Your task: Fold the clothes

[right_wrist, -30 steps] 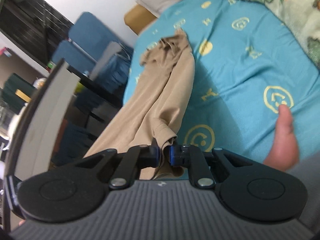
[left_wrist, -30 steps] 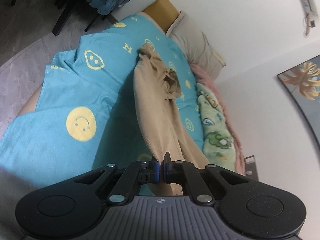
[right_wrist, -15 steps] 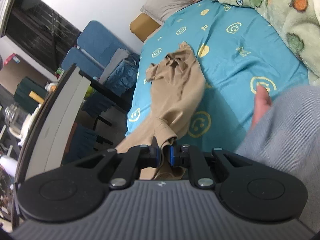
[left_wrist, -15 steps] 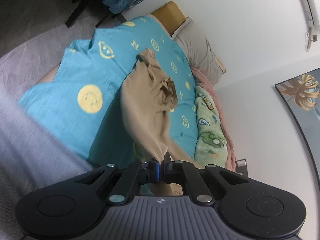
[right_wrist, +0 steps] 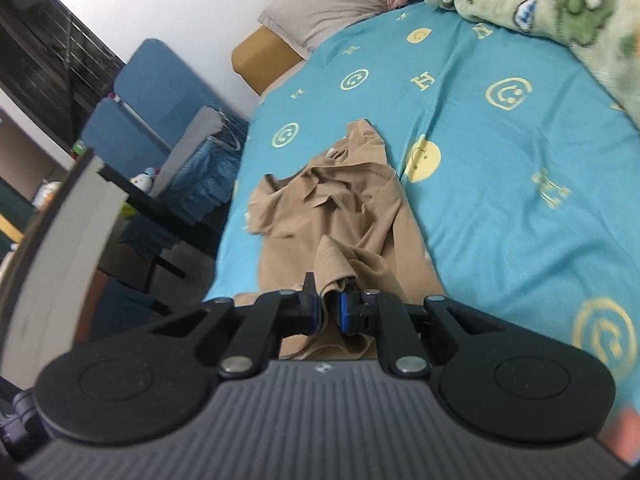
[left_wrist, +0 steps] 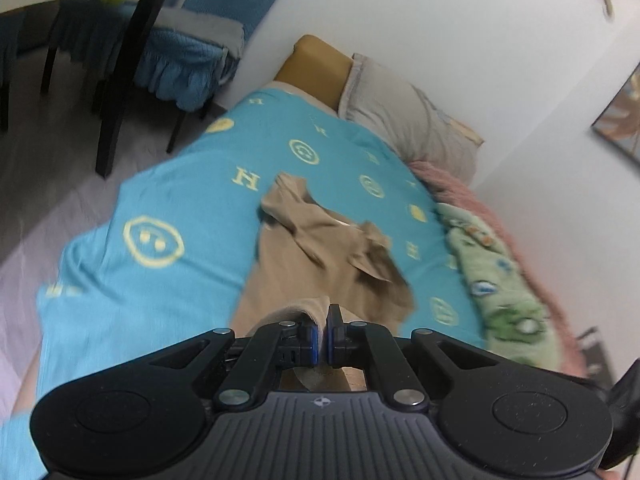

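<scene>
Covering most of both pictures is a big bed [left_wrist: 168,184] with a bright blue sheet [right_wrist: 520,168] that has yellow smiley faces and letters on it. A white wall [left_wrist: 440,20] stands behind the bed. A blue chair [right_wrist: 160,92] sits beside the bed, near a dark table leg [left_wrist: 124,80]. A green blanket [left_wrist: 500,272] with little pictures lies bunched along the far side of the bed, with a pink fuzzy blanket [left_wrist: 460,188] next to it. A grey pillow [left_wrist: 404,120] rests at the head of the bed, against a tan headboard [left_wrist: 316,64].

A tan shirt [left_wrist: 320,248] lies crumpled in the middle of the sheet. Its far end sits in a wrinkled heap, and its near end runs up to both tongs.

Both tongs point down at a slant toward the bed, side by side over the near end of the shirt.

The left gripper [left_wrist: 323,332] has its two blue pads pressed almost together. A thin edge of the tan shirt is pinched between them.

The right gripper [right_wrist: 327,312] has its pads a tiny bit apart. A thicker fold of the shirt is clamped between them, and the cloth sticks up in a small bump just past the tips.

The pictures are a little blurry.
</scene>
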{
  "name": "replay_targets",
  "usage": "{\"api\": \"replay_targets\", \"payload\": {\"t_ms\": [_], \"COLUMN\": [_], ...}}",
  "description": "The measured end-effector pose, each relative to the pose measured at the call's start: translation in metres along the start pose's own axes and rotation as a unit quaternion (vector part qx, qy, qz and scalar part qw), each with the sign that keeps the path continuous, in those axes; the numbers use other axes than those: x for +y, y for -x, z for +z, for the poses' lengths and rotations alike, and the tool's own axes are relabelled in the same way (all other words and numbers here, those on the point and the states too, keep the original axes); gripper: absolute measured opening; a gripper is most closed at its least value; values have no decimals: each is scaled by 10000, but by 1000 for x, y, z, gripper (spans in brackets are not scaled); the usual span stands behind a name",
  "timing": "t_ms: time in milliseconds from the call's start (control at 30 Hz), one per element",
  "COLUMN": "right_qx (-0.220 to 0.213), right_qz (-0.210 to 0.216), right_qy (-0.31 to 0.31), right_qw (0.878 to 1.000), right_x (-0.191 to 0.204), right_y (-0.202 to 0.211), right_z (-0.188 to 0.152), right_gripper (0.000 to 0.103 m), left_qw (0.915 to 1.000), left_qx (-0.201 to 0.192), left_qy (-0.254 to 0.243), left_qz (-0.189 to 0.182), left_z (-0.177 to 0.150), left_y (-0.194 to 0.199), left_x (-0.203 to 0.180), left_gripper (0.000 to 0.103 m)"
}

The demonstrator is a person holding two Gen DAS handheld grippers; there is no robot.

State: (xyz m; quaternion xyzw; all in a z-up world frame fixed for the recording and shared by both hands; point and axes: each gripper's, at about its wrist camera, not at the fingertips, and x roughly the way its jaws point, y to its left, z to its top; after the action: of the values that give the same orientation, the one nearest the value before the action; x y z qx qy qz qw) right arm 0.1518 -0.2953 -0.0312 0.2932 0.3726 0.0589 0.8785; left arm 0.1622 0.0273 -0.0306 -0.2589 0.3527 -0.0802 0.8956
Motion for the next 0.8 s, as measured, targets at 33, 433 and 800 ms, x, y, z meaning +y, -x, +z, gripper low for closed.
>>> {"api": "replay_targets", "payload": {"t_ms": [33, 433, 800], "right_qx": [-4, -151, -202], "right_qz": [-69, -804, -952], "right_qy": [101, 1474, 1551], "right_qw": [9999, 9857, 9831], "right_x": [-2, -12, 2], "right_y": [-15, -106, -74], "right_z": [2, -28, -33], "right_gripper": [14, 15, 96], "left_qw": [9999, 9881, 9821], "left_qx": [-35, 134, -137], "left_qy": [-71, -1370, -1782], "left_qz": [63, 689, 586], "left_z": [1, -35, -49], "left_y": [-15, -116, -60], "left_x": [2, 31, 8], "left_gripper": [5, 12, 73]}}
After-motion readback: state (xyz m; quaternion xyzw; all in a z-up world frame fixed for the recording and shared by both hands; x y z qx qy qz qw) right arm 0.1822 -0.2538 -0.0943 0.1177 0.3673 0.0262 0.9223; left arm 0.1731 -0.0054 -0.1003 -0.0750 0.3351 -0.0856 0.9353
